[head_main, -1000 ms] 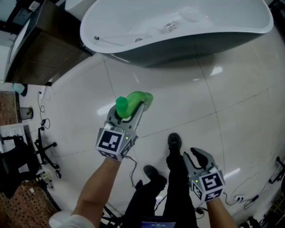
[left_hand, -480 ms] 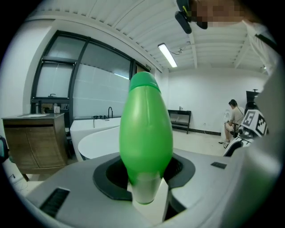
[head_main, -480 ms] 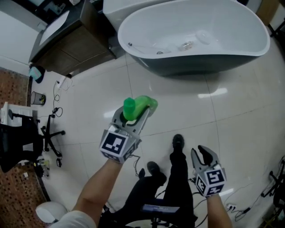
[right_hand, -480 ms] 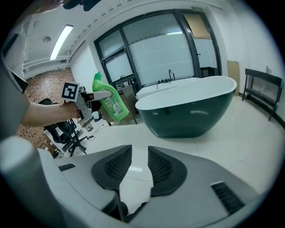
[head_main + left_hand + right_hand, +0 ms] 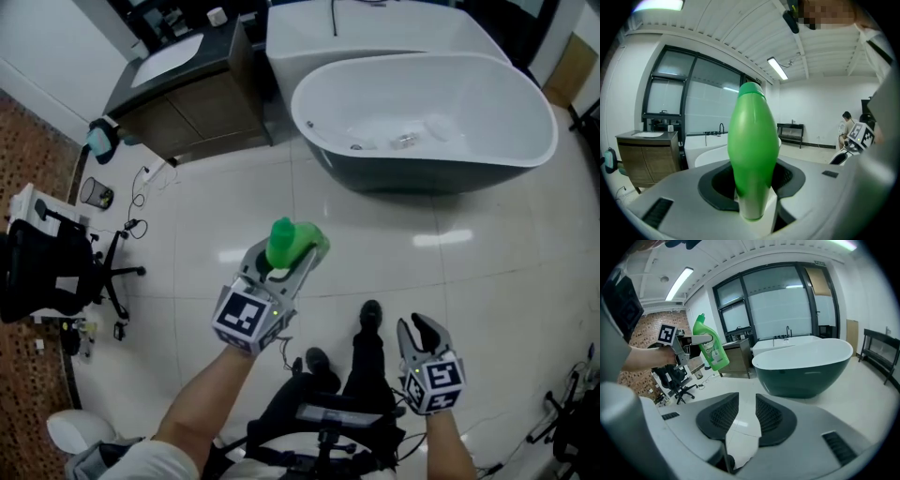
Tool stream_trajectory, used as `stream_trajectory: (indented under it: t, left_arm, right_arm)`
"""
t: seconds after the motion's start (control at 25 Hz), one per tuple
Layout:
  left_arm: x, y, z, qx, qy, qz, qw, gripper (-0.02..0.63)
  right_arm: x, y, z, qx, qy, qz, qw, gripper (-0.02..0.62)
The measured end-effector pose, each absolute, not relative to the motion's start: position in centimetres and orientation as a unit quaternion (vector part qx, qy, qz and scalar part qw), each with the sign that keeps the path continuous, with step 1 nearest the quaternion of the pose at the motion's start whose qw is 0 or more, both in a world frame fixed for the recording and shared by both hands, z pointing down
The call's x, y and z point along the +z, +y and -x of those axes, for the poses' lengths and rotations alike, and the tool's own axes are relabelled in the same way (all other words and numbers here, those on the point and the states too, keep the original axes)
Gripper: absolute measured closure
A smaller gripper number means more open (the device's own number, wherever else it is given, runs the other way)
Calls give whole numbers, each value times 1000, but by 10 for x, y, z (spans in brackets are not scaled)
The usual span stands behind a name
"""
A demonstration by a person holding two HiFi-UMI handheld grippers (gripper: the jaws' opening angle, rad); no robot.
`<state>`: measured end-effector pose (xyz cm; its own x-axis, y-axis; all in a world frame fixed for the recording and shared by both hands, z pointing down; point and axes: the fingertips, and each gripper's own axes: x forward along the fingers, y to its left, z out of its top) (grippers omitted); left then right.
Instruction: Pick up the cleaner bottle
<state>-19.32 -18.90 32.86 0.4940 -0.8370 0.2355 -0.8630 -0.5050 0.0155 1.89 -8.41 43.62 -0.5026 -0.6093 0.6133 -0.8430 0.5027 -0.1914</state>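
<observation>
The cleaner bottle [image 5: 298, 240] is bright green with a round cap. My left gripper [image 5: 291, 257] is shut on its lower body and holds it high above the white tiled floor. In the left gripper view the bottle [image 5: 752, 140] stands upright between the jaws and fills the middle. The right gripper view shows the bottle [image 5: 710, 348] at upper left, label facing me, with the left gripper [image 5: 699, 339] clamped on it. My right gripper [image 5: 418, 330] hangs lower at the right, apart from the bottle. Its jaws [image 5: 744, 420] stand slightly apart with only floor between them.
A white oval bathtub [image 5: 525, 103] with a dark outer shell [image 5: 806, 376] stands ahead. A wooden vanity cabinet [image 5: 192, 108] is to its left. A black office chair [image 5: 47, 272] and cables lie at the left. The person's shoes [image 5: 370, 314] are below.
Both grippers have risen, the left one with the bottle still in it. The head view has swung so the tub sits further right and the chair and cabinet have come into sight.
</observation>
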Motion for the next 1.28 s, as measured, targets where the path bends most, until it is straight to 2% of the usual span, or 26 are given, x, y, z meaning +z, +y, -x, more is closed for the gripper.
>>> stream_trajectory:
  t: [0.48, 1.28]
  left_arm:
    - [239, -127, 220, 67, -511, -856, 35, 446]
    - [177, -71, 227, 24, -509, -860, 15, 446]
  right_arm:
    - [349, -79, 5, 180, -857, -431, 219, 472]
    - [280, -65, 15, 136, -874, -427, 190, 472]
